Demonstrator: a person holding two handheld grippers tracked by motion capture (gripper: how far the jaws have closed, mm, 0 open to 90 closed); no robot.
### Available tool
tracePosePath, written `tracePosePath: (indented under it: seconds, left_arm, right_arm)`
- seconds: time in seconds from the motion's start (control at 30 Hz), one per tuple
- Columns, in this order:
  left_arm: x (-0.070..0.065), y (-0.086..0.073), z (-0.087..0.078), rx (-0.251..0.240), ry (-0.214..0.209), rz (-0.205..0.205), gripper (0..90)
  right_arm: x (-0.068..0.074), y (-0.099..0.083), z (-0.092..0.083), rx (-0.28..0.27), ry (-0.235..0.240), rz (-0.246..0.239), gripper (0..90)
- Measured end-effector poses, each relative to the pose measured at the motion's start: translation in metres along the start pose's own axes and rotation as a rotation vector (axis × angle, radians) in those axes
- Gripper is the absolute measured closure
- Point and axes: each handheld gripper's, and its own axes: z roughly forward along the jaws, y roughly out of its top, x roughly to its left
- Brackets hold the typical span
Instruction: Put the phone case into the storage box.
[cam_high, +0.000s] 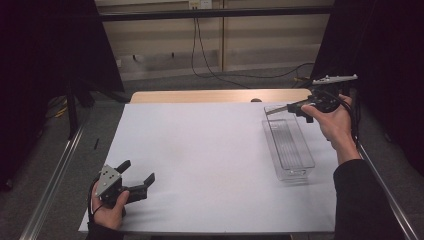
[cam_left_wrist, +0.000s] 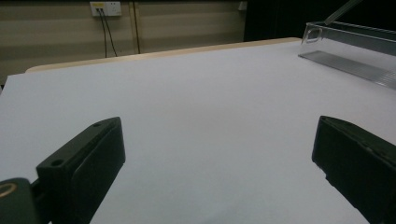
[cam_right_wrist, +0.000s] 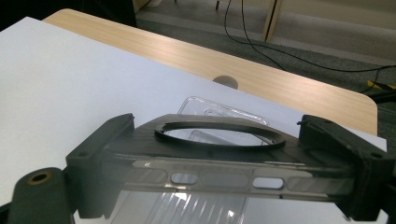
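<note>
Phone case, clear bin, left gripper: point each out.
phone case (cam_right_wrist: 219, 179), right gripper view, side edge between the jaws.
clear bin (cam_high: 289, 172), high view, near end wall.
left gripper (cam_high: 136, 171), high view, gap between open jaws.

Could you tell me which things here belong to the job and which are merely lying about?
In the job:
- phone case, clamped in the right tongs
- clear tray below it

Lying about:
- left tongs, open and idle
- wall cables
- white sheet

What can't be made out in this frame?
- Phone case: the right gripper view's bottom edge cuts off its lower part; in the high view it is too small to read.
- Clear tray: whether anything transparent lies inside cannot be told.
- Left gripper: the jaws run off the frame.
</note>
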Motion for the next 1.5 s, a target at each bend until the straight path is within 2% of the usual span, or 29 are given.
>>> tracePosePath:
  seconds: [0.43,0.6,0.77,0.93,1.0,1.07,1.37,1.5]
  left_arm:
    - [0.000,0.000,0.000,-0.002,-0.001,-0.005,2.6]
    - [0.000,0.000,0.000,0.000,0.000,-0.003,2.6]
    - [0.000,0.000,0.000,0.000,0.000,-0.004,2.6]
    - [-0.001,0.001,-0.001,0.000,-0.001,-0.002,2.6]
    - [-0.001,0.001,-0.001,-0.001,-0.001,-0.003,2.6]
    - [0.000,0.001,-0.001,-0.001,0.001,-0.003,2.6]
    - [-0.001,0.002,-0.003,-0.005,0.001,0.008,2.6]
    - [-0.001,0.002,-0.003,-0.011,0.006,0.001,2.6]
  right_arm:
    - [-0.001,-0.003,0.008,0.024,-0.041,0.020,11.9]
    - [-0.002,-0.003,0.014,0.039,-0.064,0.050,11.9]
    - [0.004,-0.004,0.020,0.051,-0.103,0.074,11.9]
    - [0.009,-0.006,0.026,0.059,-0.115,0.083,11.9]
    - [0.009,-0.008,0.028,0.070,-0.133,0.077,11.9]
    - [0.009,-0.011,0.030,0.066,-0.132,0.098,11.9]
    - [0.018,-0.013,0.043,0.082,-0.174,0.101,11.9]
    - [0.021,-0.014,0.048,0.085,-0.212,0.118,11.9]
